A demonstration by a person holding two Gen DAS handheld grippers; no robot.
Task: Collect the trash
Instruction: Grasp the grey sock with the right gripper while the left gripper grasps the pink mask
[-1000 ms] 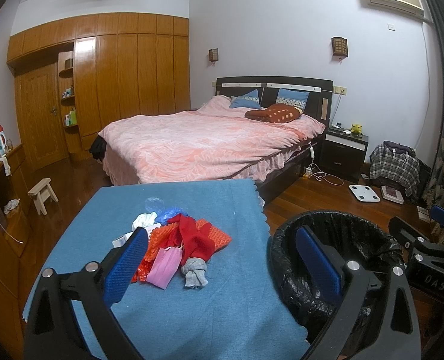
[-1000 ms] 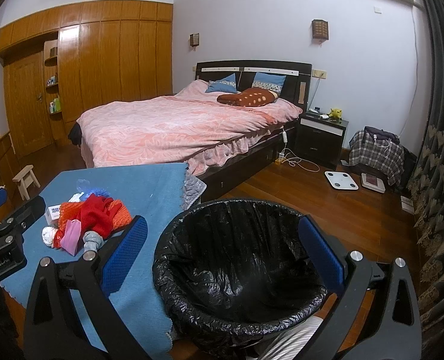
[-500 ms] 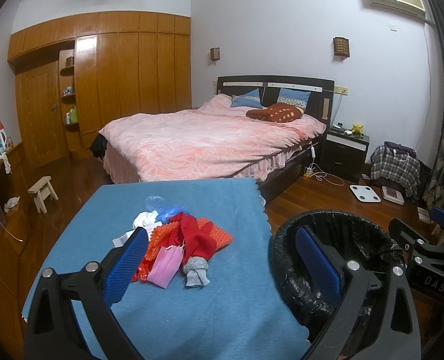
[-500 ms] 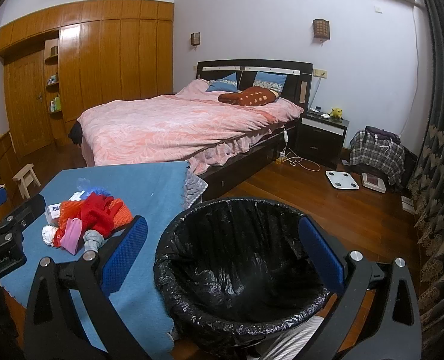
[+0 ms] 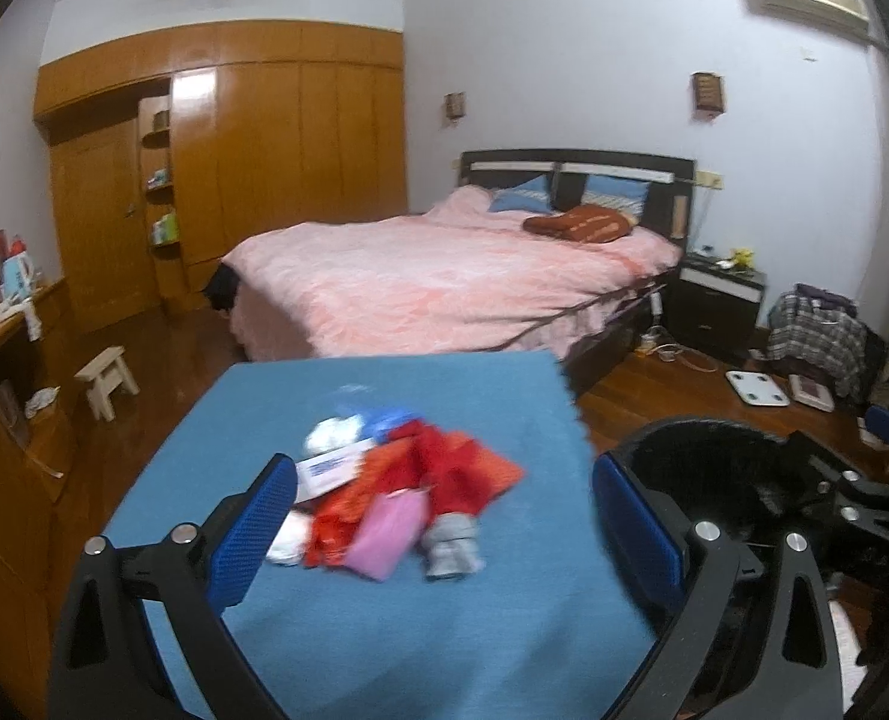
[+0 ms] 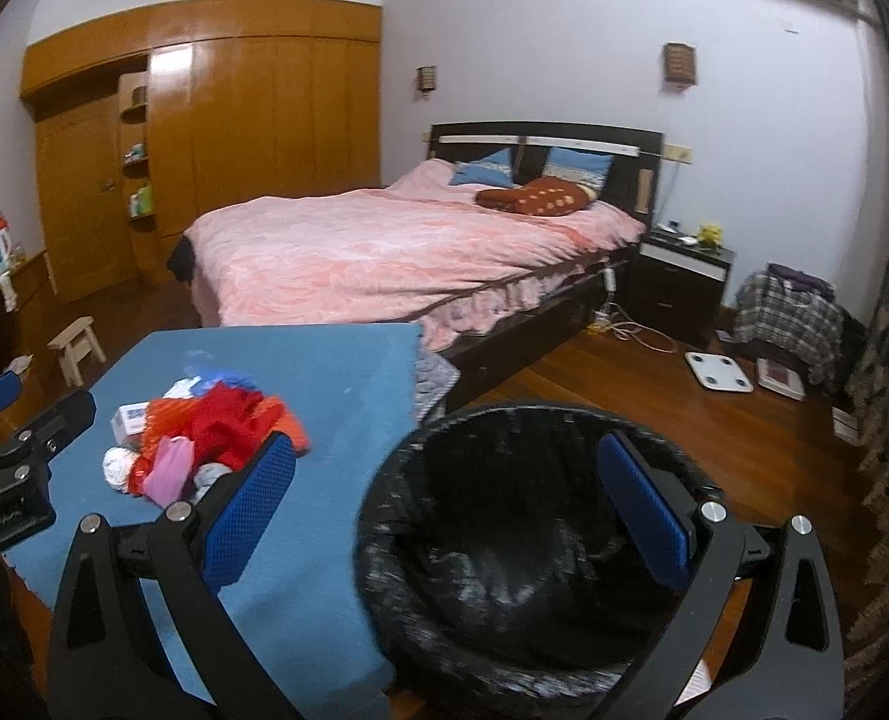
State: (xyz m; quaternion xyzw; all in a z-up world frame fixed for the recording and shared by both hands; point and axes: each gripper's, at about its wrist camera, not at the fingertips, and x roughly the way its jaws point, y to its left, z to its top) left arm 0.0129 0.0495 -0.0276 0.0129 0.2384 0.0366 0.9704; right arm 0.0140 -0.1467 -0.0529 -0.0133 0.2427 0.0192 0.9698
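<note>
A pile of trash (image 5: 408,492) lies on the blue table (image 5: 384,630): red and orange wrappers, a pink packet, white crumpled paper, a small white box, a grey scrap. It also shows in the right wrist view (image 6: 198,438). A black-lined trash bin (image 6: 516,540) stands right of the table, seen in the left wrist view (image 5: 708,456) too. My left gripper (image 5: 444,528) is open and empty, above the table just short of the pile. My right gripper (image 6: 444,510) is open and empty, above the bin's left rim.
A bed with a pink cover (image 5: 444,282) stands behind the table. A wooden wardrobe (image 5: 234,168) fills the far left wall. A small stool (image 5: 105,375), a nightstand (image 5: 717,300) and a floor scale (image 5: 756,387) are around. A desk edge (image 5: 0,348) runs along the left.
Both grippers have moved forward and tilted down a little; the pile and the bin look larger and closer. Both stay open and empty.
</note>
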